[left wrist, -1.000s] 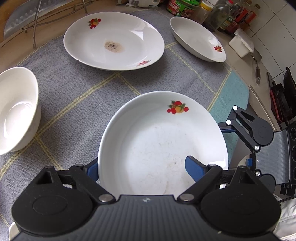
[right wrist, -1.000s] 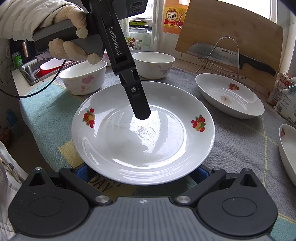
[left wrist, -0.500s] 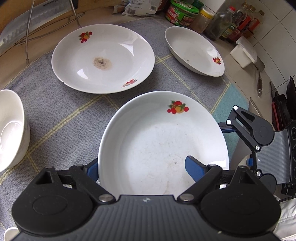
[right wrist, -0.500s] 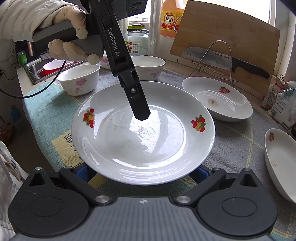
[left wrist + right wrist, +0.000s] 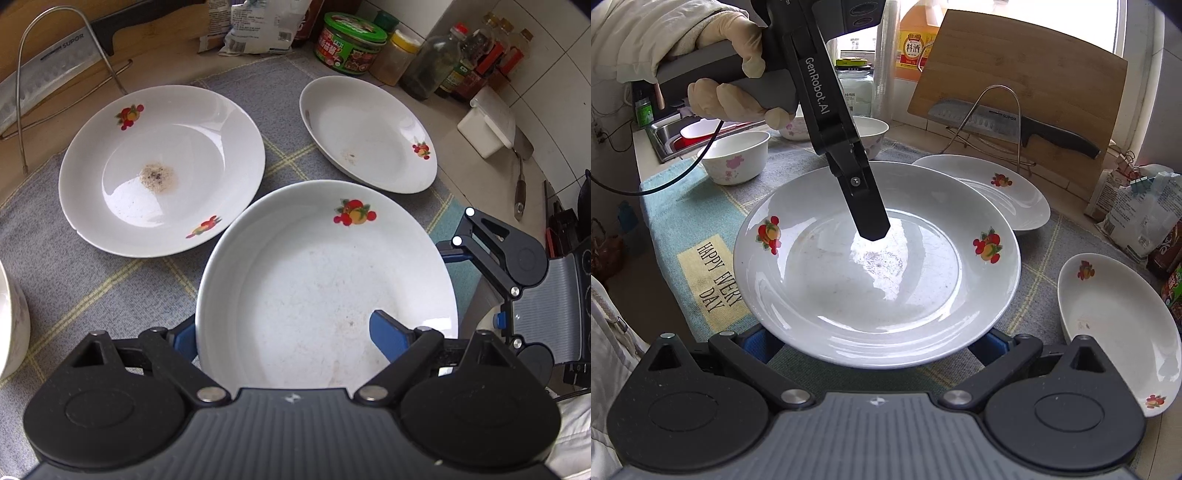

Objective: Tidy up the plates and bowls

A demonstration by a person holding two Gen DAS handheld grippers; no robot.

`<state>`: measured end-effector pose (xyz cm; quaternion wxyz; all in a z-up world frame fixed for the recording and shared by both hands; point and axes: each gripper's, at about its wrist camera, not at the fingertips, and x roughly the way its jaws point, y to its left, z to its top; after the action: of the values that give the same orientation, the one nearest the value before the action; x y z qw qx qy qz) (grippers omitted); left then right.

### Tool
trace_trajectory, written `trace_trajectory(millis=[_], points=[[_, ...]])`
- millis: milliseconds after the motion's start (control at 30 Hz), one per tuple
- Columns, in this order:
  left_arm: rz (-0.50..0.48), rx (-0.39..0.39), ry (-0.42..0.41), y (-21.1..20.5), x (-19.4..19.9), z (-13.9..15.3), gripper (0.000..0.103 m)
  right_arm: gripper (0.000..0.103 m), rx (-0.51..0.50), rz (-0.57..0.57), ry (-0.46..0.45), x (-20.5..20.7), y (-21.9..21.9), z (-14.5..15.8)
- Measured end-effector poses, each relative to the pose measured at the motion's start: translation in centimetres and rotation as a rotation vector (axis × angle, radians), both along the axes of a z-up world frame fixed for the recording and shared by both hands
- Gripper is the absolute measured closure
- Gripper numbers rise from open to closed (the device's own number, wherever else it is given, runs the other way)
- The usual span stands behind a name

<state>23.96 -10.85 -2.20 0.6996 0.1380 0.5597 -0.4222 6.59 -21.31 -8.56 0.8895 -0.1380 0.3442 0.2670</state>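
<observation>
From the left wrist, the left gripper [image 5: 280, 326] is clamped at part width on the near rim of a fruit-printed plate [image 5: 325, 280]. One blue pad lies on the plate's inner face and the other is tucked under its left edge. The plate appears to hang clear of the checked cloth [image 5: 92, 280], its far left edge just overlapping the near rim of a stained plate [image 5: 162, 170] that rests on the cloth. A third plate [image 5: 369, 136] lies farther right, and the right gripper [image 5: 461, 230] reaches in at the held plate's right rim. From the right wrist, the held plate fills the middle, with the left gripper's upper finger [image 5: 864, 199] planted inside it and a gloved hand [image 5: 727, 96] on that tool's handle. The right gripper's jaws stand wide with both pads under the near rim. Whether they press on the underside or only support it I cannot tell. Two flowered bowls [image 5: 735, 157] sit far left by the sink. The step in hand looks like carrying this plate with both tools to stack it on the stained one. The next move calls for centring it over that plate and keeping it level, then lowering gently, since a pinch on a glazed rim may slip.
</observation>
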Motion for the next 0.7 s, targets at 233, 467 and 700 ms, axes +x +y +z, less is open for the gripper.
trace_trajectory(millis=[233, 467, 700], points=[[-0.014, 0.0, -0.008, -3.0, 0.4, 0.6, 0.012, 0.0, 0.0, -0.009, -0.01, 0.0, -2.9, 0.5], [-0.035, 0.008, -0.012, -6.4, 0.7, 0.7, 0.012, 0.0, 0.007, -0.032, -0.011, 0.0, -5.9, 0.7], [-0.054, 0.004, -0.018, -9.4, 1.2, 0.8, 0.012, 0.0, 0.012, -0.058, -0.015, 0.3, -8.5, 0.6]])
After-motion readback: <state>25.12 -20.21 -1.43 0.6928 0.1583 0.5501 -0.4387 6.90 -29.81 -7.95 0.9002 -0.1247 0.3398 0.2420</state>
